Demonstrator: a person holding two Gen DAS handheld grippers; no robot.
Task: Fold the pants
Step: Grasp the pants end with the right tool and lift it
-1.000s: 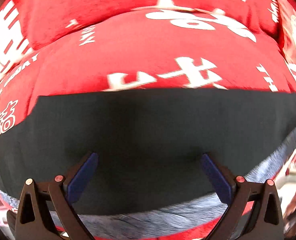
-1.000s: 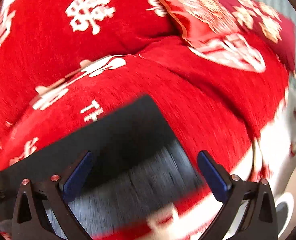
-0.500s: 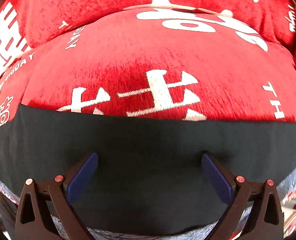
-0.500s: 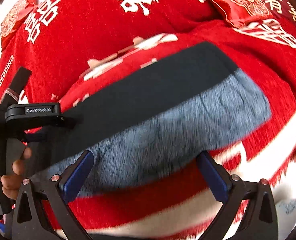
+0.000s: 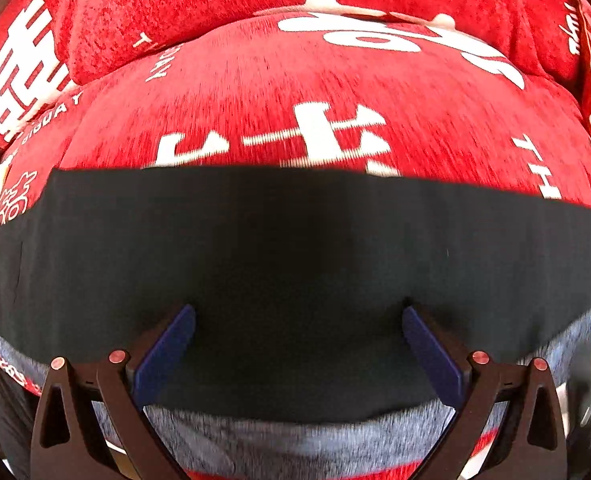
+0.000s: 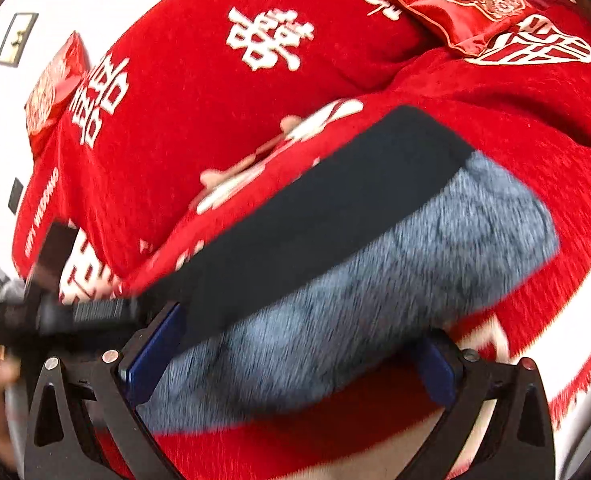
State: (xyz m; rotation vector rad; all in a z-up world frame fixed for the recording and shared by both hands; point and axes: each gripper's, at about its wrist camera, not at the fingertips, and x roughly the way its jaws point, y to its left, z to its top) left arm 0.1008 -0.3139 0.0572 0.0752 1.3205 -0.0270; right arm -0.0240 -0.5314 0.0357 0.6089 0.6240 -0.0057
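Pants laid flat on the red sofa cover, both claws spread wide and empty.

Pants point(image 5: 295, 264) stretched as a long dark band across the left claw point(image 5: 298, 350), long axis running side to side, grey fleece lining showing along the near edge. Seen past the right claw point(image 6: 295, 354), same band point(image 6: 335, 216) slanting up and rightward over the sofa cover point(image 6: 199, 128). Left claw directly over the middle, likely the nearer; near edge probably the one to lift.
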